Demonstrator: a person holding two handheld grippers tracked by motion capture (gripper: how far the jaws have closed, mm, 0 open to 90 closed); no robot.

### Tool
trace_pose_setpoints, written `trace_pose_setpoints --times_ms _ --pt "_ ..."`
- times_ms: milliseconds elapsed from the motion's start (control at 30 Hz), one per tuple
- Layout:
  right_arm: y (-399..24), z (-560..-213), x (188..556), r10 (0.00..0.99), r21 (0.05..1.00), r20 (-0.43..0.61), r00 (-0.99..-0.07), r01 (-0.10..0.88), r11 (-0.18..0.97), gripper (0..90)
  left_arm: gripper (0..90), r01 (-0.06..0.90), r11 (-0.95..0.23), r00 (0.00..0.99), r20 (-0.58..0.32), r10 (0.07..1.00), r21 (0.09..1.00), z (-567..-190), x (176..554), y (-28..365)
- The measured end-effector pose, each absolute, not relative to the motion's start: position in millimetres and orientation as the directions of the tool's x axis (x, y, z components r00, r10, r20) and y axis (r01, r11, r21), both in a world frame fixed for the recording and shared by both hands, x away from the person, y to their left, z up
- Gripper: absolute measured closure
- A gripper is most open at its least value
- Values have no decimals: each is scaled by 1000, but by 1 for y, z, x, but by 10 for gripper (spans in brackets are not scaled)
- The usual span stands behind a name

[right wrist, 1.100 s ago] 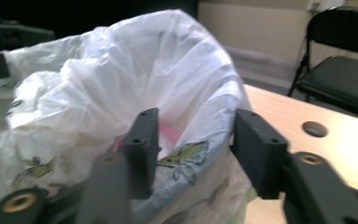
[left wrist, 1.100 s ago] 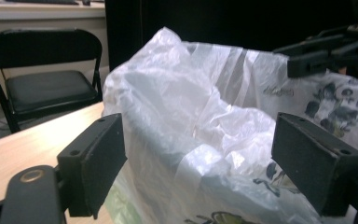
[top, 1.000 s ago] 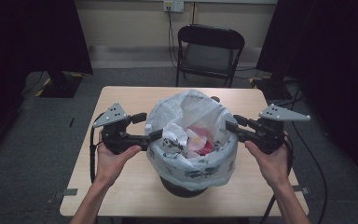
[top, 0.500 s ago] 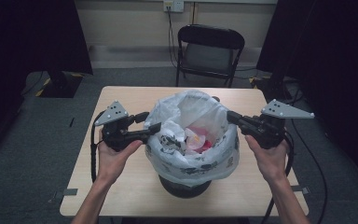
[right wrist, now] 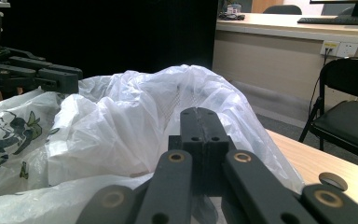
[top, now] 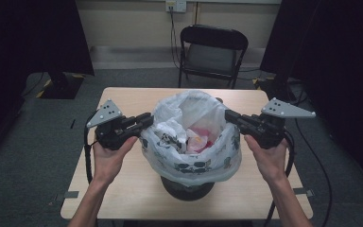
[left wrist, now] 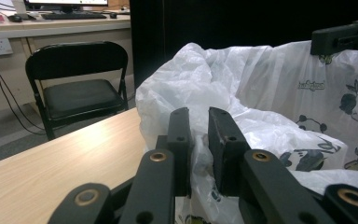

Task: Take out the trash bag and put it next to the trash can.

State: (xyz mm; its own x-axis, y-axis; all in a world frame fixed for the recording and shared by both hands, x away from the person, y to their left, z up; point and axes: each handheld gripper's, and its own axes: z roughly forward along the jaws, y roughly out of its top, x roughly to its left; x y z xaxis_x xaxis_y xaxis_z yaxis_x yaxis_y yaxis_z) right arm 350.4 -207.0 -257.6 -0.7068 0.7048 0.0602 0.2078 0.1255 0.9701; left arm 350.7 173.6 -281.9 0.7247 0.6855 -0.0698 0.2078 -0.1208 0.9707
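Note:
A white plastic bag [top: 189, 142] printed with dark leaves lines a dark bin [top: 186, 189] in the middle of the table. Pink and white rubbish [top: 198, 139] lies inside it. My left gripper [top: 146, 118] is at the bag's left rim. Its jaws have just been closing, and in the left gripper view [left wrist: 199, 116] a fold of the bag [left wrist: 261, 93] is pinched between them. At the right rim, my right gripper [top: 228, 115] has its jaws pressed together [right wrist: 199, 114] on the thin film of the bag [right wrist: 121, 116].
The wooden table [top: 123, 189] carries the bin near its centre. A black folding chair [top: 210, 52] stands beyond the far edge, with cables and a wall socket [top: 176, 5] behind it. Dark curtains hang on both sides.
The left jaws stood apart around the bag's left rim and have closed on it. The right jaws have also closed at the right rim. Both hands stayed about where they were.

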Motion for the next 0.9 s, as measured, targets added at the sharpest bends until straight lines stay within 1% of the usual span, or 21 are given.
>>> trace_pose_setpoints --times_ms 67,200,267,300,333,367,400,433,533,567,667,767,800,833,900 --pt "-207 -257 351 703 971 61 -708 207 124 900 874 200 -114 733 -71 677 973 -282 350 172" --pt "-206 -254 350 692 974 67 -719 198 112 900 889 183 -82 760 -88 643 980 -275 351 169" --pt "-205 -249 350 683 977 65 -727 185 105 900 890 171 -60 785 -99 611 983 -268 350 165" --pt "-202 -242 347 679 980 49 -732 165 108 900 890 160 -55 798 -96 595 986 -263 348 163" --pt "-202 -242 347 679 980 49 -732 165 108 900 890 149 -45 806 -95 584 988 -257 346 159" --pt "-200 -235 345 673 984 28 -739 140 113 900 890 135 -42 816 -87 571 990 -252 344 157" --pt "-200 -235 345 673 984 28 -739 140 113 900 890 123 -35 828 -83 555 992 -246 341 153" --pt "-197 -230 342 663 985 20 -748 127 113 900 890 99 -26 846 -71 529 995 -236 337 146" --pt "-194 -223 339 657 988 8 -753 108 111 900 889 77 -28 861 -53 506 997 -227 333 136" --pt "-192 -215 336 639 992 13 -769 88 86 900 888 70 -20 880 -52 472 997 -221 330 127" --pt "-187 -211 332 617 995 11 -787 72 74 900 888 58 -8 894 -49 446 998 -219 329 119" --pt "-170 -219 332 585 985 -10 -811 94 147 900 890 66 16 919 -67 390 998 -219 329 104" --pt "-170 -219 332 585 985 -10 -811 94 147 900 892 66 16 919 -67 390 998 -219 329 104" --pt "-163 -224 334 580 977 -16 -814 110 181 900 894 61 31 927 -68 368 998 -216 328 100" --pt "-160 -228 336 567 973 -9 -824 124 195 900 895 57 41 932 -68 357 998 -214 327 98"
